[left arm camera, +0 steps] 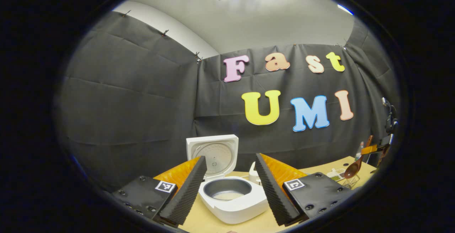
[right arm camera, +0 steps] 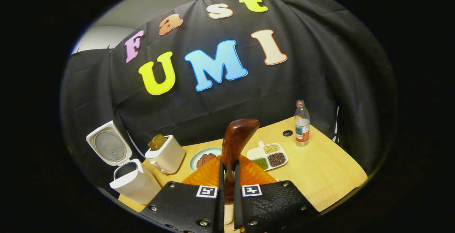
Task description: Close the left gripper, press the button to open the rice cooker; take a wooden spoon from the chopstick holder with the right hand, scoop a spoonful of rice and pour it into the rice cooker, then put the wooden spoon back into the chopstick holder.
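Observation:
The white rice cooker stands open, its lid tipped up behind the grey inner pot. My left gripper is open just in front of and above the cooker, with nothing between its fingers. At the far right, the right gripper holds the wooden spoon over a wire holder. In the right gripper view, my right gripper is shut on the spoon, whose bowl stands upright above the fingers. Whether the bowl holds anything is hidden. The open cooker sits far left.
A white toaster with bread stands beside the cooker. To its right lie a plate of reddish food and a divided tray of grains. A water bottle stands at the back right, near a hole in the wooden table.

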### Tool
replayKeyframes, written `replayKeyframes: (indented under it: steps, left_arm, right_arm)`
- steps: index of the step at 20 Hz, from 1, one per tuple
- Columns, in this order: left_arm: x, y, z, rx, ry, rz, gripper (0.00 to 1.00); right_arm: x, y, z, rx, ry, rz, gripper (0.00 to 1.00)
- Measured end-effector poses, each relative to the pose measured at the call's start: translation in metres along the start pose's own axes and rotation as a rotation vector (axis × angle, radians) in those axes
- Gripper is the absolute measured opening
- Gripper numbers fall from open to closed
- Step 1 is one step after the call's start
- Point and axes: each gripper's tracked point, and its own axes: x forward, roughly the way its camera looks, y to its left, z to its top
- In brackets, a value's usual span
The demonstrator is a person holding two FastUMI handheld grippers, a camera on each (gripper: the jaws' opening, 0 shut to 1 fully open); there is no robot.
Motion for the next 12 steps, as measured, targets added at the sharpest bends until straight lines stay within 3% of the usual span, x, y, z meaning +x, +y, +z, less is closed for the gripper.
replayKeyframes:
  steps: [5, 12]
  left_arm:
    - [0.009, 0.027, -0.009, -0.007, 0.01, -0.011, 0.95]
    - [0.021, 0.064, -0.023, -0.016, 0.033, -0.018, 0.91]
  right_arm:
    - [0.006, 0.038, -0.038, -0.02, 0.038, 0.014, 0.11]
    - [0.028, 0.062, -0.092, -0.081, 0.09, -0.028, 0.11]
